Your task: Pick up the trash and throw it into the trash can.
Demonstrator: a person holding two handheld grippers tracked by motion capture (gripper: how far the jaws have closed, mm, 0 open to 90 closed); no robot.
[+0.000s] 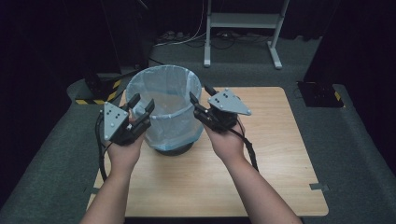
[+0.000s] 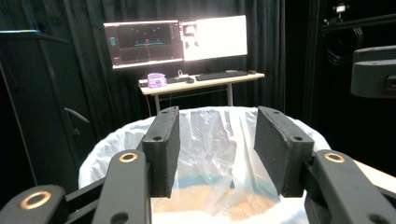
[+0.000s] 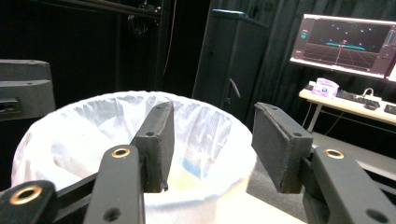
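Bin liner point(image 1: 164, 88) already lies folded over the bin's rim, centre frame, while left tool point(image 1: 140, 108) and right tool point(image 1: 200, 101) flank it half-open, gripping nothing, perhaps only tidying left.

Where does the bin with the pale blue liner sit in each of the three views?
High view: the lined bin stands left of centre on the wooden table, between the two grippers.
Left gripper view: its white-looking rim fills the lower middle, behind the open jaws.
Right gripper view: it sits lower left, behind the open jaws.
Shared landmark: the liner folded over the bin's rim.
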